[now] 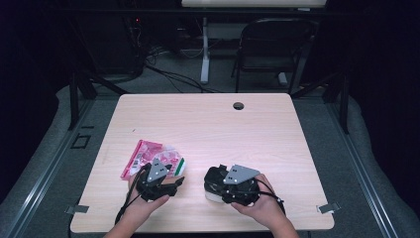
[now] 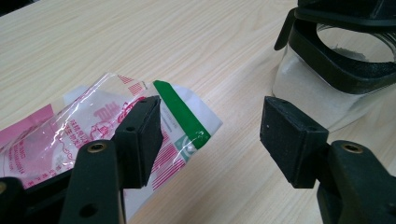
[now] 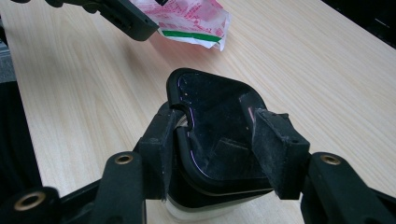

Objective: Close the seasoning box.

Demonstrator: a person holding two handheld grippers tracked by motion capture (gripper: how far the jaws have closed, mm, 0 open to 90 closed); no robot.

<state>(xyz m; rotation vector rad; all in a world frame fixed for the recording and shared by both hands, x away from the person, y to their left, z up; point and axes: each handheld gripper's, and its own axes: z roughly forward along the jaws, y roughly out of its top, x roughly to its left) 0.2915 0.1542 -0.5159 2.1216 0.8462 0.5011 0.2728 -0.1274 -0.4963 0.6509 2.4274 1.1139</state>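
Left gripper [image 2: 212,135]: jaws spread, nothing between; one packet [image 2: 93,135] under its left jaw.
Right gripper [image 3: 210,149]: jaws straddle the black lid of one jar [image 3: 215,135]; whether the pads press, cannot tell.
Table [image 1: 277,134]: one.

Your worktop [image 1: 208,124] is evenly lit from overhead, surroundings near black. Soft shadows only. High view is slightly soft; glare streaks the plastic packet [image 2: 70,135]. Near tongs blur slightly.
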